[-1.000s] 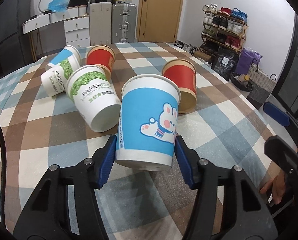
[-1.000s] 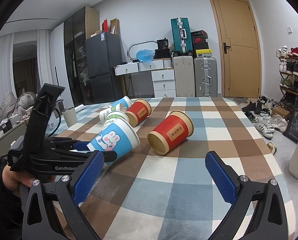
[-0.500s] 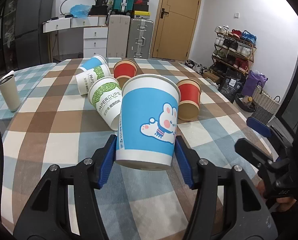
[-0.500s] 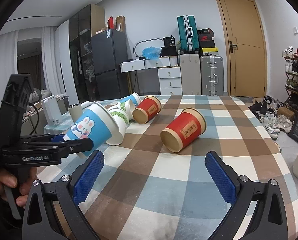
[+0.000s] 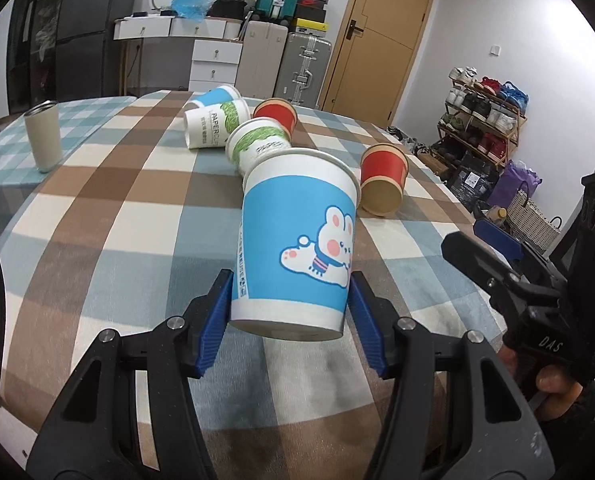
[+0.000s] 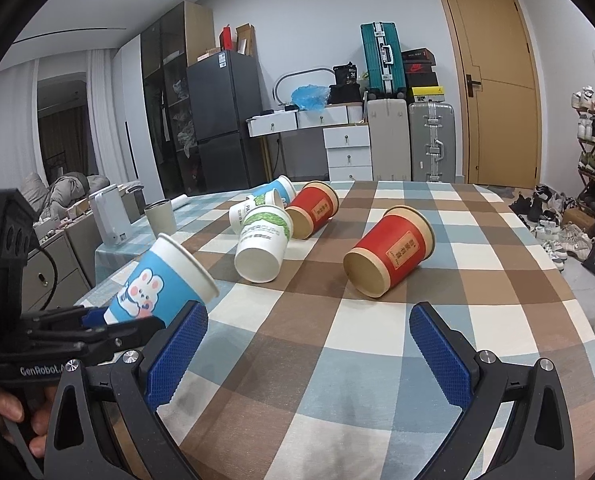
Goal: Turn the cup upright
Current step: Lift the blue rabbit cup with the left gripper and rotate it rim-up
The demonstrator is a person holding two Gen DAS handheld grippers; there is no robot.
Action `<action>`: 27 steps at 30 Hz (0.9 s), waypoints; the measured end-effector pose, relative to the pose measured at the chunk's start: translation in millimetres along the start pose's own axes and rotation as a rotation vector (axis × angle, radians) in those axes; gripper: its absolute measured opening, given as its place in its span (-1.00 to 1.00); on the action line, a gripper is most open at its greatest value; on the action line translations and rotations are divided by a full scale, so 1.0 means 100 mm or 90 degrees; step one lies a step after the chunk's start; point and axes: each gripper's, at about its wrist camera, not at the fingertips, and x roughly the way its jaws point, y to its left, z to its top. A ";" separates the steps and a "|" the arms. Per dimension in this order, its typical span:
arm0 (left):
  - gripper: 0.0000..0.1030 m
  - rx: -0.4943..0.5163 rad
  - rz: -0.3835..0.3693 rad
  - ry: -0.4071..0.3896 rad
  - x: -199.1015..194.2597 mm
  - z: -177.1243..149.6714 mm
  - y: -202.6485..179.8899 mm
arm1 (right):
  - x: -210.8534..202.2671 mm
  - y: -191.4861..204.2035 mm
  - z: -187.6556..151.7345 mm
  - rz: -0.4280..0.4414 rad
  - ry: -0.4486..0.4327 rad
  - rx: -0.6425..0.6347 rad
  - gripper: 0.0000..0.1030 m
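Observation:
My left gripper (image 5: 291, 316) is shut on a blue paper cup with a rabbit print (image 5: 297, 240). It grips the cup near its base and holds it above the checked tablecloth (image 5: 117, 216), mouth up and tilted. In the right wrist view the same cup (image 6: 161, 280) leans with its mouth toward the upper right. My right gripper (image 6: 305, 348) is open and empty above the table's near part, and shows in the left wrist view (image 5: 493, 248) to the cup's right.
Several cups lie on their sides farther back: a green-white cup (image 6: 261, 244), a red cup (image 6: 389, 256), another red cup (image 6: 315, 208), a second green-white cup (image 5: 213, 128) and a blue cup (image 5: 215, 96). A beige tumbler (image 5: 43, 140) stands at the left.
My left gripper has raised the rabbit cup and drawn it back toward the near left of the table, tilting it more upright. My right gripper stays open in about the same place.

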 end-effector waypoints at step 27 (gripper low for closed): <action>0.39 0.015 -0.006 0.039 0.21 -0.11 -0.09 | 0.03 0.04 -0.02 0.001 0.004 -0.011 1.00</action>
